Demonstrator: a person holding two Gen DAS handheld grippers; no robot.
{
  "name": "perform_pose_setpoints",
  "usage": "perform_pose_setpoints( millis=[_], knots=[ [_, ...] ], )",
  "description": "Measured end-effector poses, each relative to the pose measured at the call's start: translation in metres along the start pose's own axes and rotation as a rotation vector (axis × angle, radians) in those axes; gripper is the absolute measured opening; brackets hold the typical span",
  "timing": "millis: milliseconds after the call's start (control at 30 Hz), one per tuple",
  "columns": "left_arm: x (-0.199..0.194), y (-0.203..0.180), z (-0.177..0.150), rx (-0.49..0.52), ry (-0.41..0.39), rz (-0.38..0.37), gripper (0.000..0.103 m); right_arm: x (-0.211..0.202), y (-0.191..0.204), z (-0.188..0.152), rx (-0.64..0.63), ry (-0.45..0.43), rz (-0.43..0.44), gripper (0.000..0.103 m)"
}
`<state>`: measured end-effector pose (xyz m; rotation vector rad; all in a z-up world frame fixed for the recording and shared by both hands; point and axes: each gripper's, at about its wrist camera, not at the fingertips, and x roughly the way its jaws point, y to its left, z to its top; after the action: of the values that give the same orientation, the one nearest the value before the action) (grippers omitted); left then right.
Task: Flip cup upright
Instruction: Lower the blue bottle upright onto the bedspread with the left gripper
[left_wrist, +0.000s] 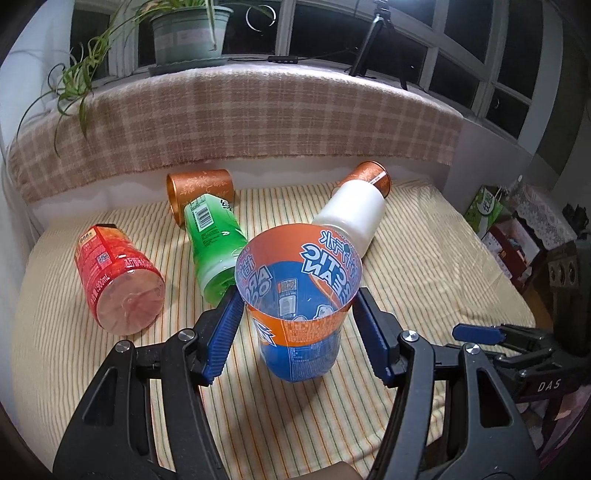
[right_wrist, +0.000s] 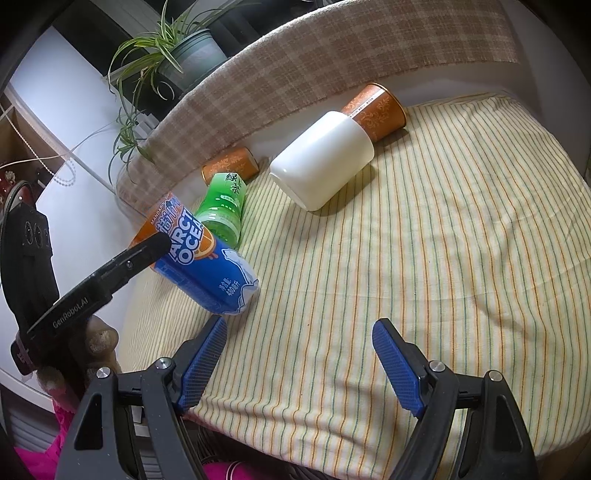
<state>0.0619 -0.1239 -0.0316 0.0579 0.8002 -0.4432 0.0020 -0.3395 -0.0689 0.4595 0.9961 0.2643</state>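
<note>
A blue and orange plastic cup (left_wrist: 299, 306) stands mouth up, base on the striped cloth, between the blue pads of my left gripper (left_wrist: 297, 314), which is shut on its upper wall. In the right wrist view the same cup (right_wrist: 207, 266) leans at the left with a black finger (right_wrist: 144, 254) of the left gripper on it. My right gripper (right_wrist: 299, 354) is open and empty above the cloth near the front edge. A white cup (left_wrist: 351, 218) (right_wrist: 321, 162), a green cup (left_wrist: 212, 240) (right_wrist: 221, 210), a red cup (left_wrist: 118, 280) and two copper cups (left_wrist: 201, 192) (left_wrist: 369, 177) lie on their sides.
The striped cloth (right_wrist: 424, 258) covers the table. A plaid blanket (left_wrist: 240, 118) hangs along the back sill with a potted plant (left_wrist: 188, 33) and a tripod (left_wrist: 380, 40). Boxes and bags (left_wrist: 498, 221) stand off the right edge.
</note>
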Motion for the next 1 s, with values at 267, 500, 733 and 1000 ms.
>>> perform_pose_setpoints(
  millis=[267, 500, 733, 1000],
  knots=[
    [0.0, -0.003, -0.001, 0.017, -0.001, 0.004, 0.063, 0.0, 0.0, 0.0, -0.003, 0.0, 0.0, 0.083],
    [0.0, -0.003, -0.002, 0.01, 0.012, -0.03, 0.073, -0.001, 0.0, 0.003, 0.0, 0.001, 0.0, 0.083],
    [-0.002, 0.0, -0.006, 0.002, 0.03, -0.058, 0.086, -0.003, 0.002, 0.005, -0.017, -0.013, -0.007, 0.083],
    [-0.01, 0.013, -0.017, -0.035, 0.045, -0.054, 0.089, -0.01, 0.018, 0.007, -0.08, -0.066, -0.052, 0.085]
  ],
)
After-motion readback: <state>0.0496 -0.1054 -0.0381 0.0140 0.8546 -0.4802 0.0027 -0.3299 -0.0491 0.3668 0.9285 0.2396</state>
